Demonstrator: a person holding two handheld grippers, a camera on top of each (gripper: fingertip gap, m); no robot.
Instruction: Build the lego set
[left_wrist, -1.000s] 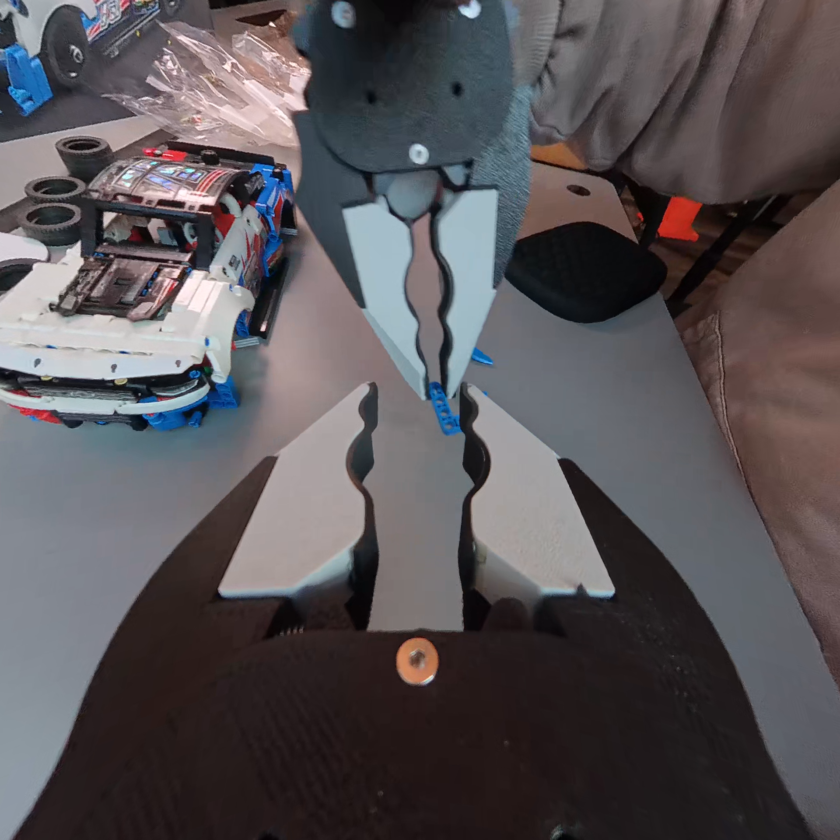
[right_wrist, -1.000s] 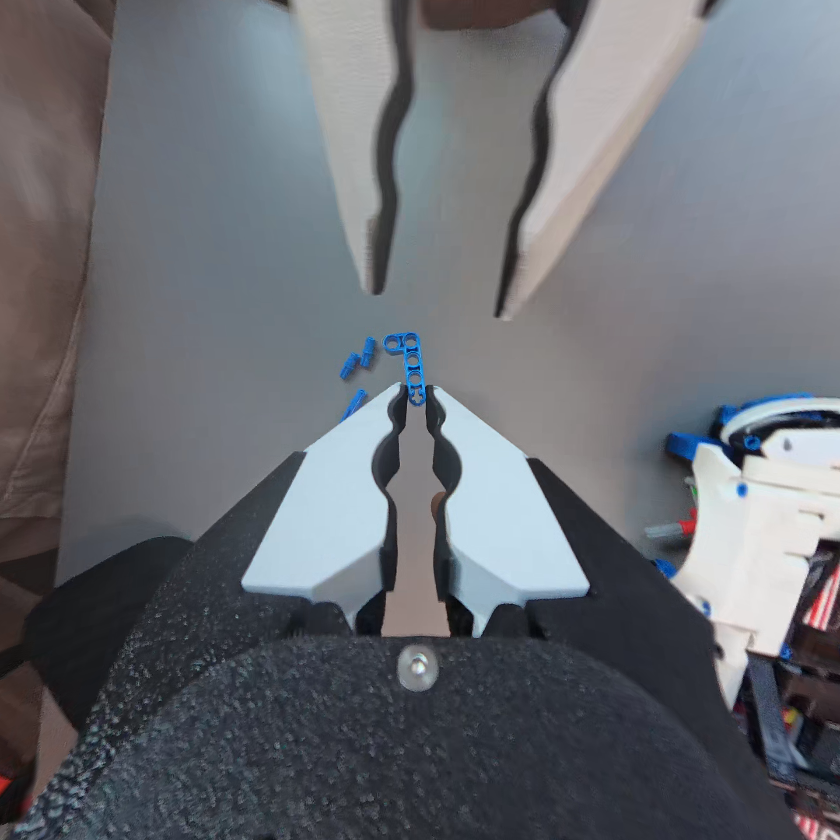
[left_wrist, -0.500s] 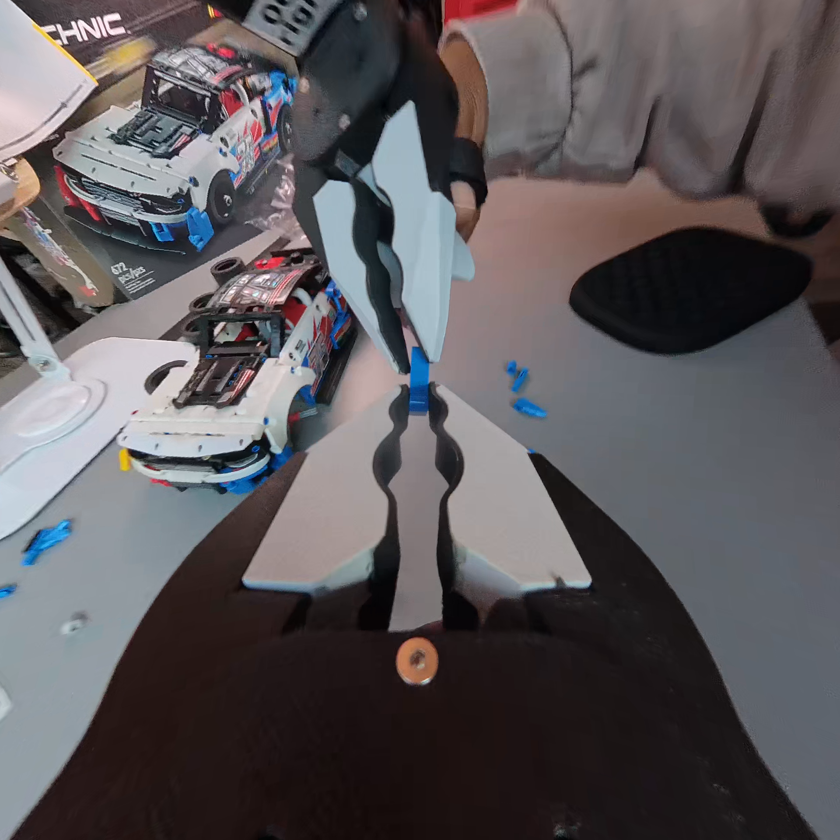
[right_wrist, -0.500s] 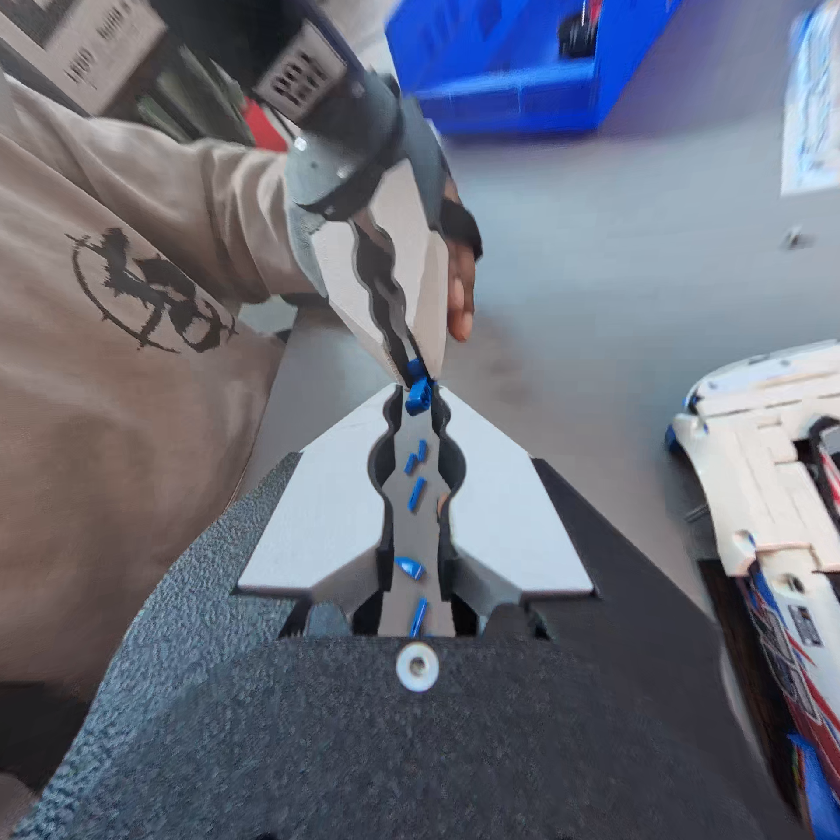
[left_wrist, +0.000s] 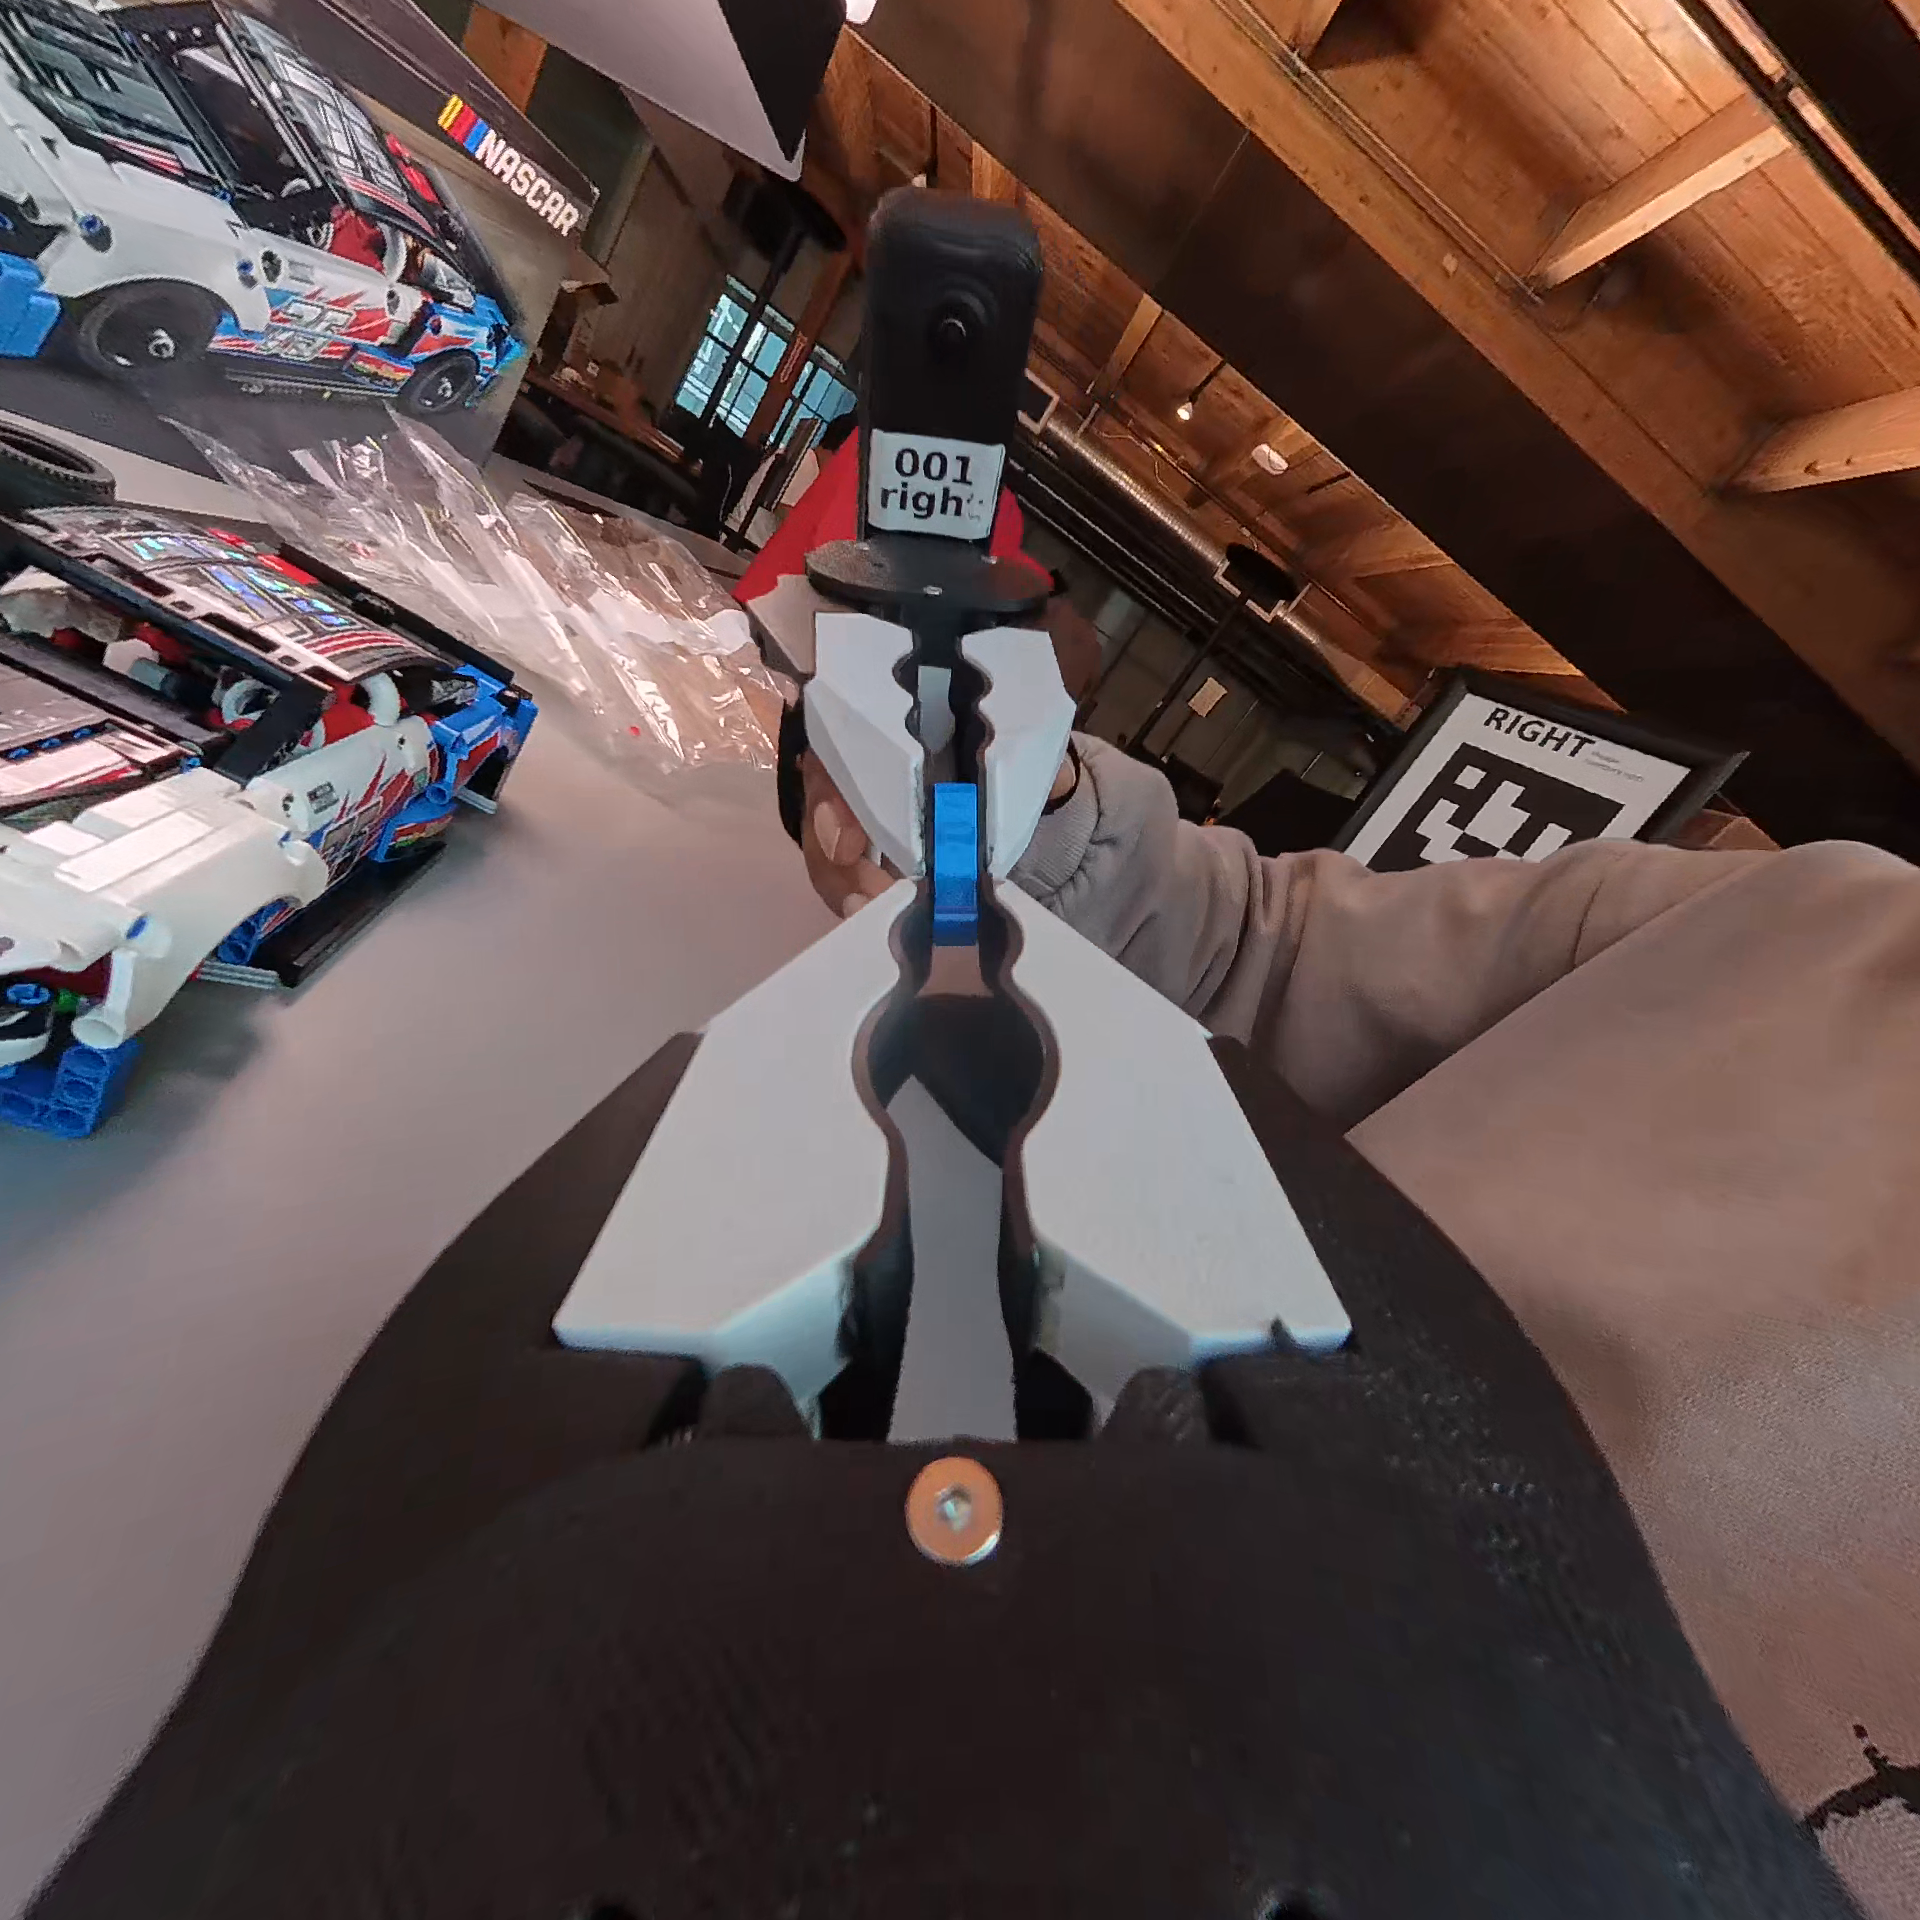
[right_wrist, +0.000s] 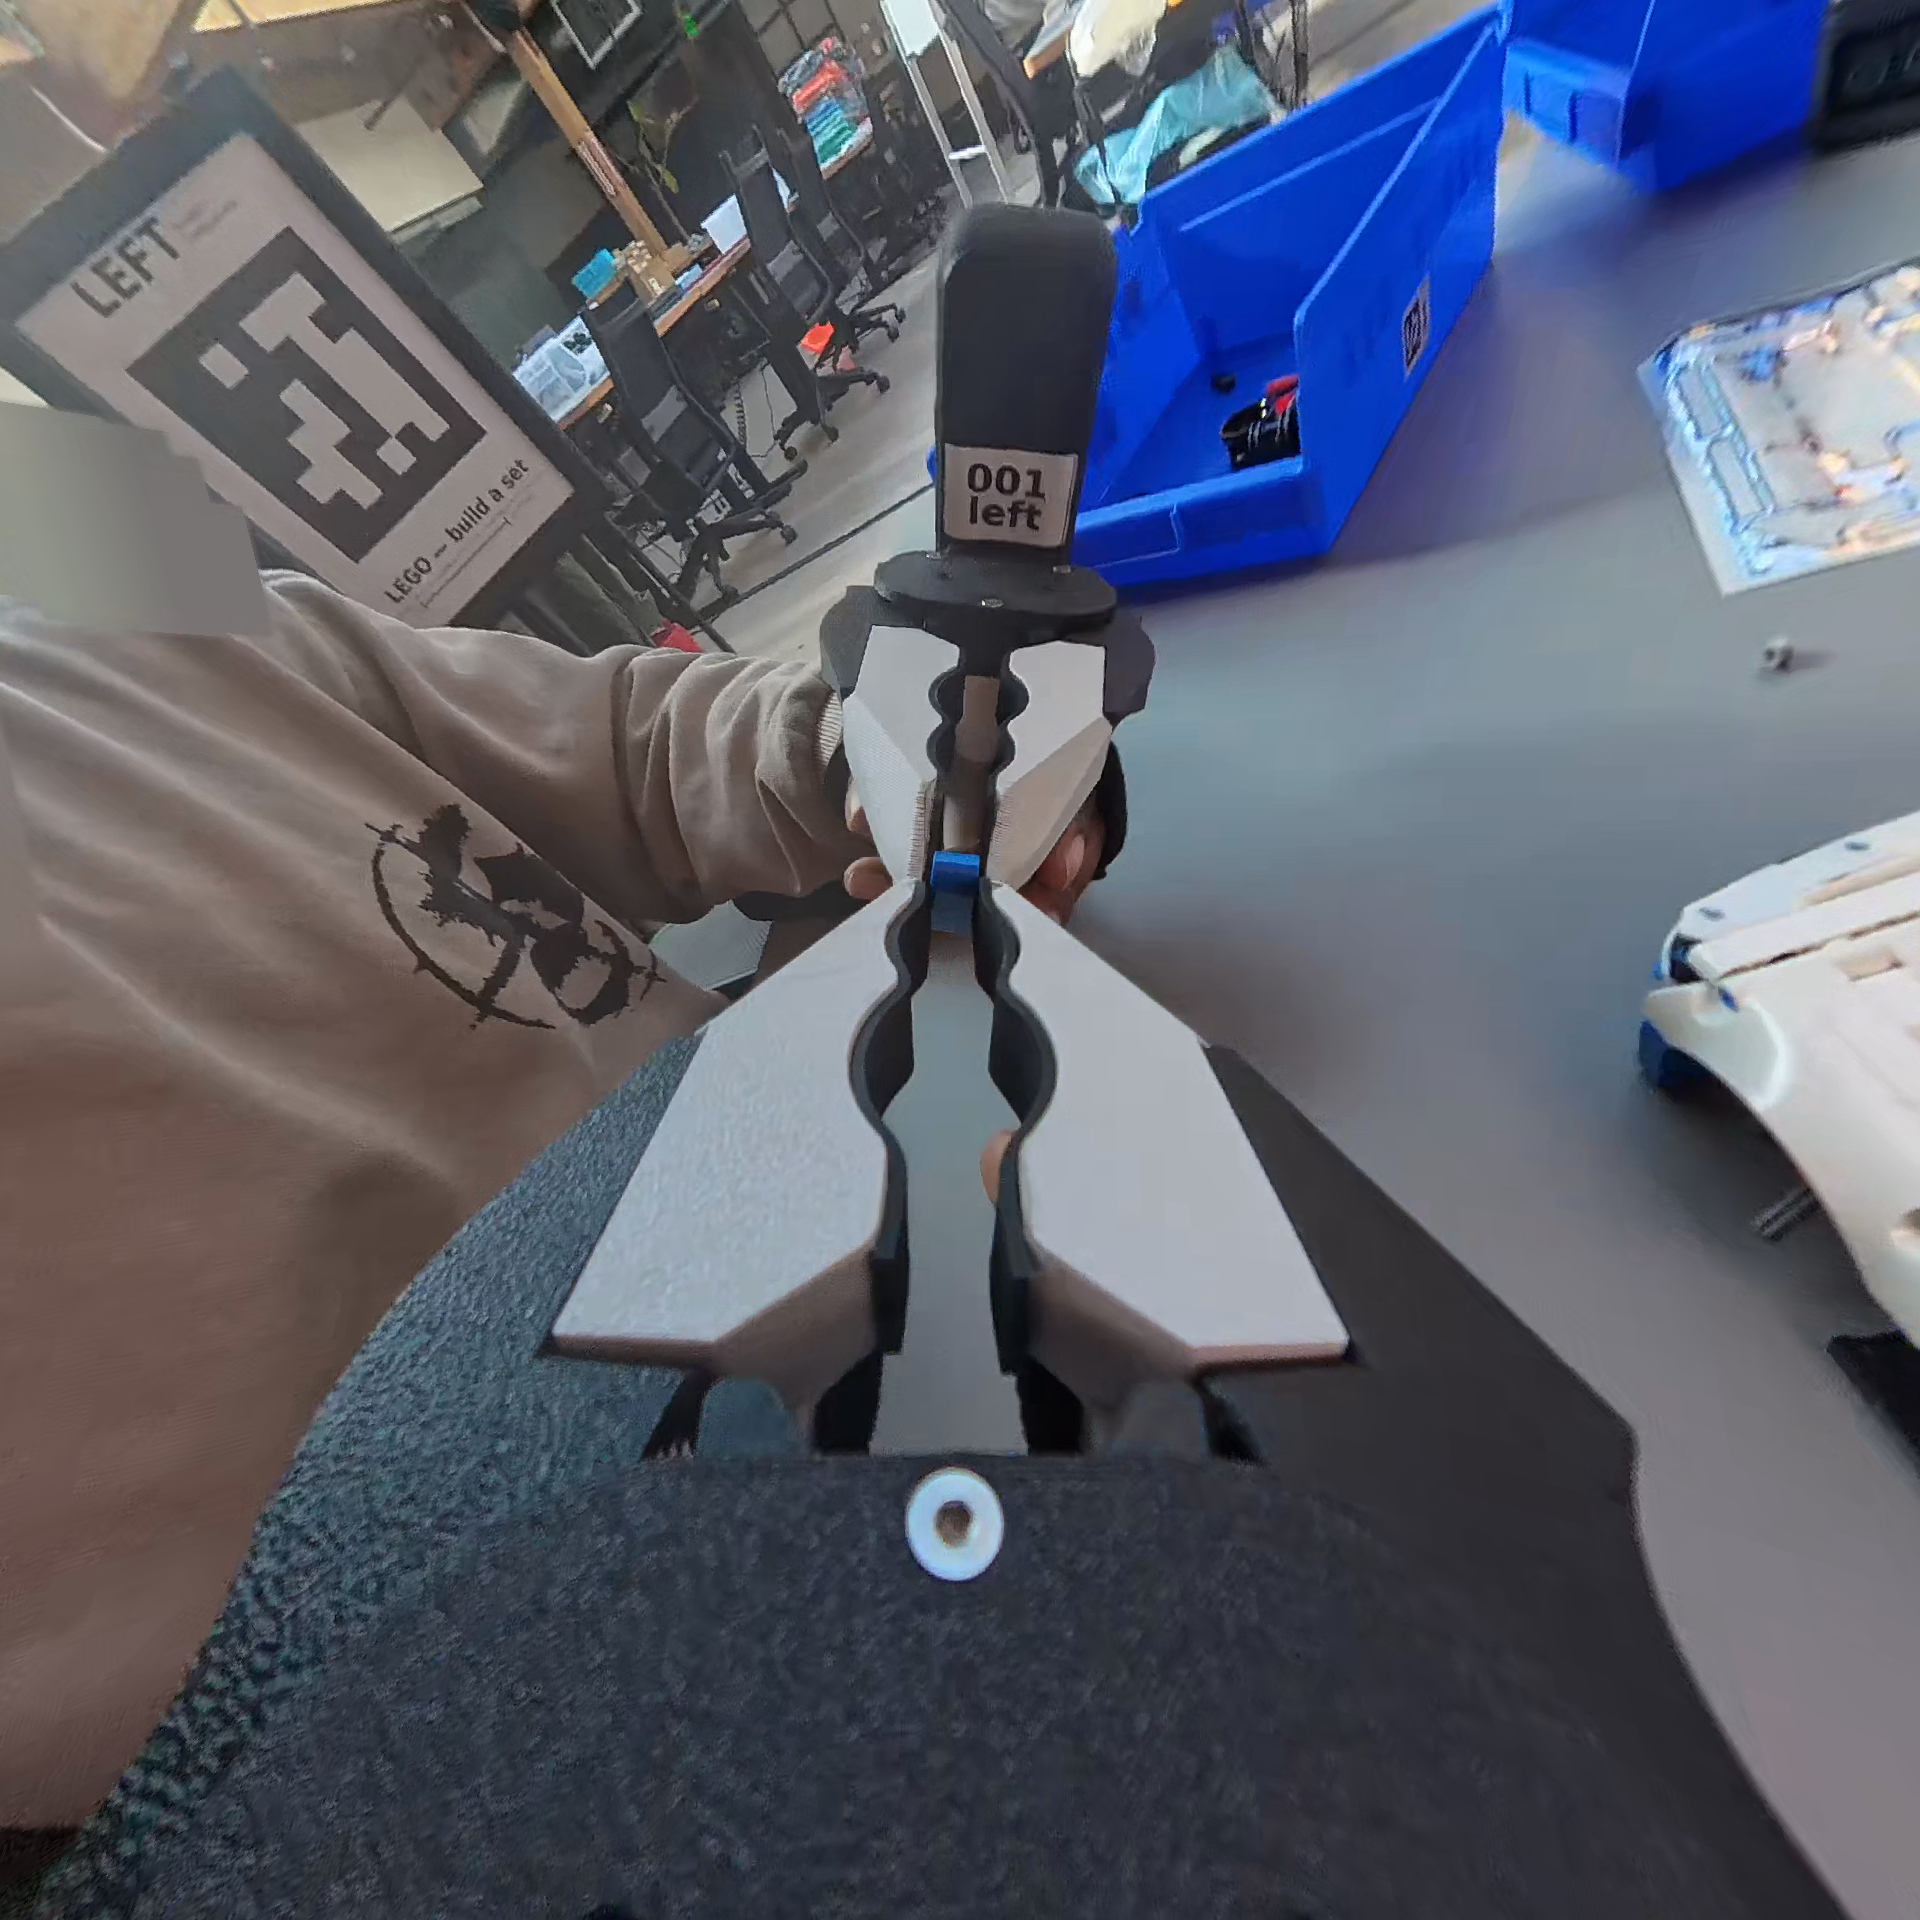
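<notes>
A small blue Lego beam (left_wrist: 954, 862) is held in the air between my two grippers, which meet tip to tip. In the left wrist view my left gripper (left_wrist: 954, 906) is shut on the beam's near end. My right gripper (left_wrist: 952, 831) faces it and grips the far end. In the right wrist view my right gripper (right_wrist: 954, 900) is shut on the same blue beam (right_wrist: 953, 883), with the left gripper (right_wrist: 958, 836) opposite. The partly built white, blue and red Lego car (left_wrist: 208, 748) stands on the grey table (left_wrist: 468, 1018) to the left.
The set's box (left_wrist: 260, 208), a loose tyre (left_wrist: 52, 468) and clear plastic bags (left_wrist: 540, 592) lie behind the car. In the right wrist view blue bins (right_wrist: 1351, 312) and a printed sheet (right_wrist: 1797, 416) sit on the table, the car (right_wrist: 1818, 1039) at right. A person's beige sleeves hold both grippers. The tips of both grippers are at nearly the same place. Both grippers' tips are roughly 15 centimetres from the car (right_wrist: 1818, 1039). It turns up in the left wrist view (left_wrist: 128, 881) as well.
My right gripper lifted the blue beam off the table. My left gripper closed on its other end. Both then rose and tilted up to level, still holding it between them.
</notes>
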